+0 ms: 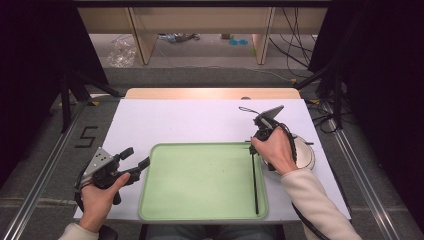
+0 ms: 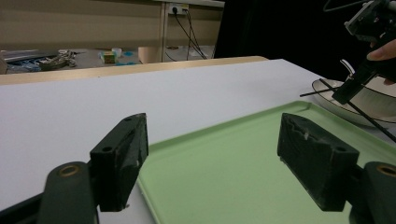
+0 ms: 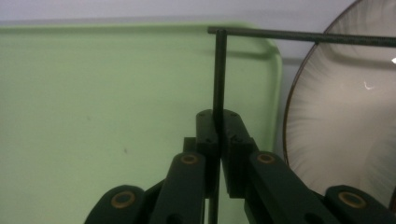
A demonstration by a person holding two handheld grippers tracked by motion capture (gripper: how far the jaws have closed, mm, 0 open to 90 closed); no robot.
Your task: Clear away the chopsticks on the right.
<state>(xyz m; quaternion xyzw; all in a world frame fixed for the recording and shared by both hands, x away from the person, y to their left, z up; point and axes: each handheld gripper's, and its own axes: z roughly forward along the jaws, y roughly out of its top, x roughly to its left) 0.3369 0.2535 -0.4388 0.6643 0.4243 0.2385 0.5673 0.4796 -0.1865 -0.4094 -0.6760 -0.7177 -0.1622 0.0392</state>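
So your setup sits in a dim room with dark curtains on both sides, a grey carpeted floor behind the table, and pale wooden furniture legs with loose cables trailing past them. The table is a white top with a strip of bare wood at the far edge, and there's a "5" marked in tape on the floor off to its left. Biggest thing on it is the light green tray, right in front of you. Just off its right edge is a round plate with a dark rim, mostly under your right hand. Your left gripper hovers at the tray's left edge with its jaws spread wide, nothing in them. Your right gripper is clamped tight on a thin black chopstick that runs down over the tray's right side, and a second chopstick lies crosswise onto the plate.
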